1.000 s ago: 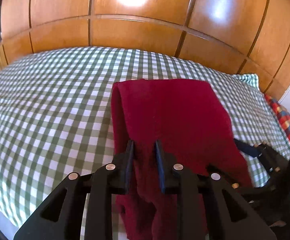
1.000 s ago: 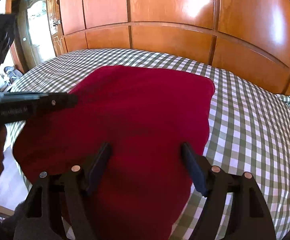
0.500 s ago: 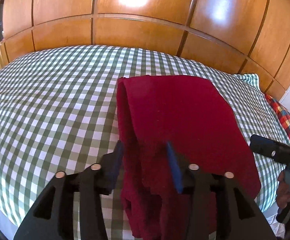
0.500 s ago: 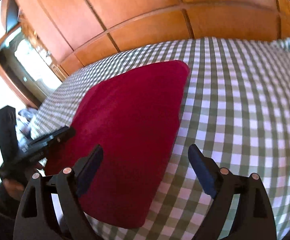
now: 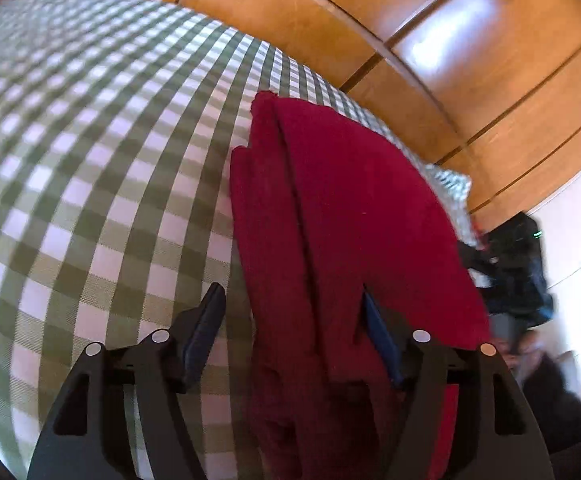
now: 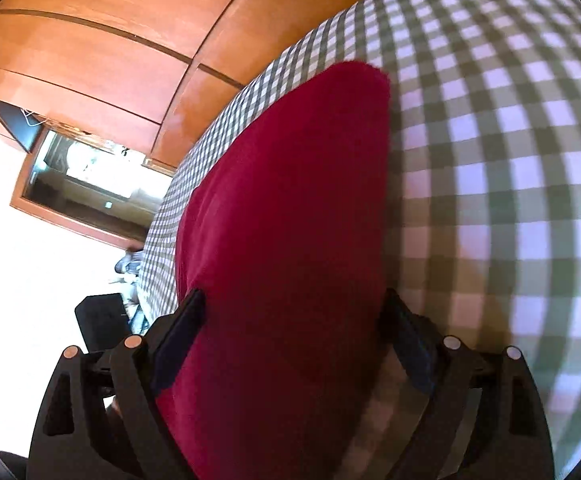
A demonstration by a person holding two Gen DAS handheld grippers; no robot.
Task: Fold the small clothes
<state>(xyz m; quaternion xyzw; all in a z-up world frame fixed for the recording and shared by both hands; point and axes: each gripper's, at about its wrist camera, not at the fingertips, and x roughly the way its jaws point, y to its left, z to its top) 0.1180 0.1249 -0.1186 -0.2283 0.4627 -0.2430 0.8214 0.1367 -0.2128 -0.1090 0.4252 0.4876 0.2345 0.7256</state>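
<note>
**Both claws spread over a folded red garment on a checked bed**

Seen through the left wrist view: left claw (image 5: 292, 312) released, jaws just opened wider, angled down at the near end of the red garment (image 5: 342, 216). Left finger over bare green-and-white checked bedspread (image 5: 90, 152), just beside the cloth's left edge; right finger lying on the red fabric, at a slit between its layers. Some cloth between the jaws, no pad pressing on it. Garment folded lengthwise, running from the lower centre of the frame up to the centre, with stacked edges showing as long seams along its left side. Wooden wall panels (image 5: 430, 40) across the top and upper right. Right claw (image 5: 506, 264) blurred at the right edge of the frame, beyond the garment's right side.

Seen through the right wrist view: right claw (image 6: 290, 320) released too, jaws just opened a little further and standing wide. Red garment (image 6: 290, 208) filling the centre of the frame from the bottom edge to a rounded far end at upper centre, passing between the two fingers; whether either pad touches the cloth, cannot tell. Checked bedspread (image 6: 510, 140) across the right half. Wooden panels (image 6: 110, 32) at upper left, a bright doorway (image 6: 90, 176) at left. View strongly rolled and blurred.
</note>
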